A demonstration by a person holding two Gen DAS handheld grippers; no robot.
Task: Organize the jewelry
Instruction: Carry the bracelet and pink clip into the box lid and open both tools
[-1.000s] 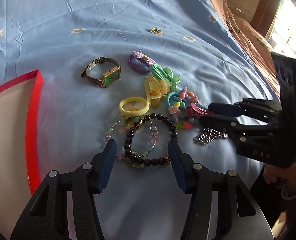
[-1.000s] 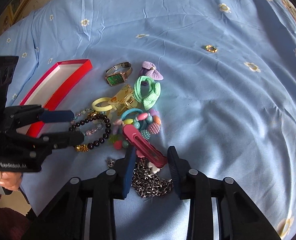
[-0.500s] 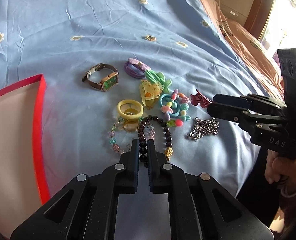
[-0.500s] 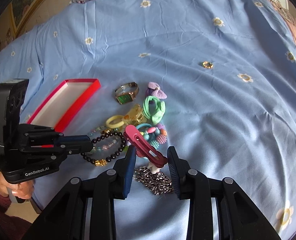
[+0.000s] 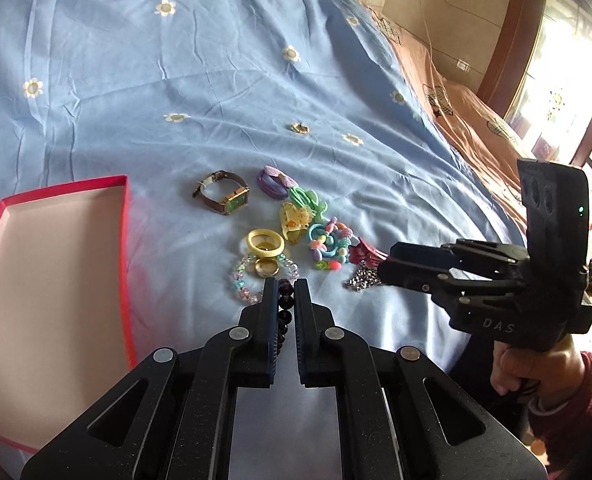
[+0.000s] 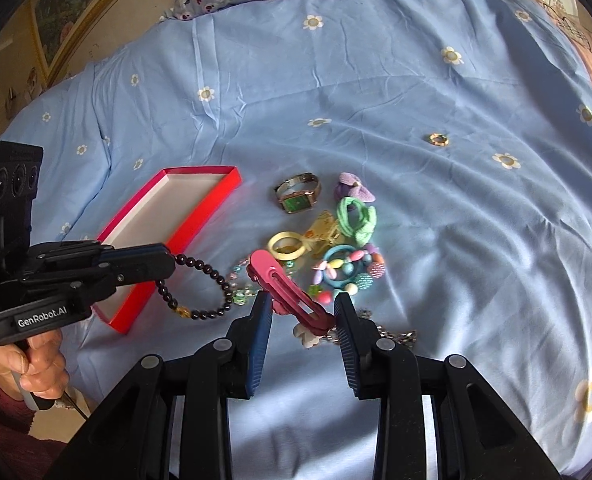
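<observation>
Blue flowered bedsheet (image 6: 416, 92) under me. Both my grips are loaded: left gripper (image 5: 283, 286) pinched shut on the dark bead bracelet (image 6: 200, 280), right gripper (image 6: 302, 302) clamped on the pink hair clip (image 6: 284, 288). Beside them, the red box (image 6: 168, 224) looks empty; watch (image 6: 298, 196), hair ties and chain lie unsorted, so I'm barely begun.

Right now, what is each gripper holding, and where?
Left gripper: dark bead bracelet, pinched at one side. Right gripper: pink hair clip, across its lower end.
</observation>
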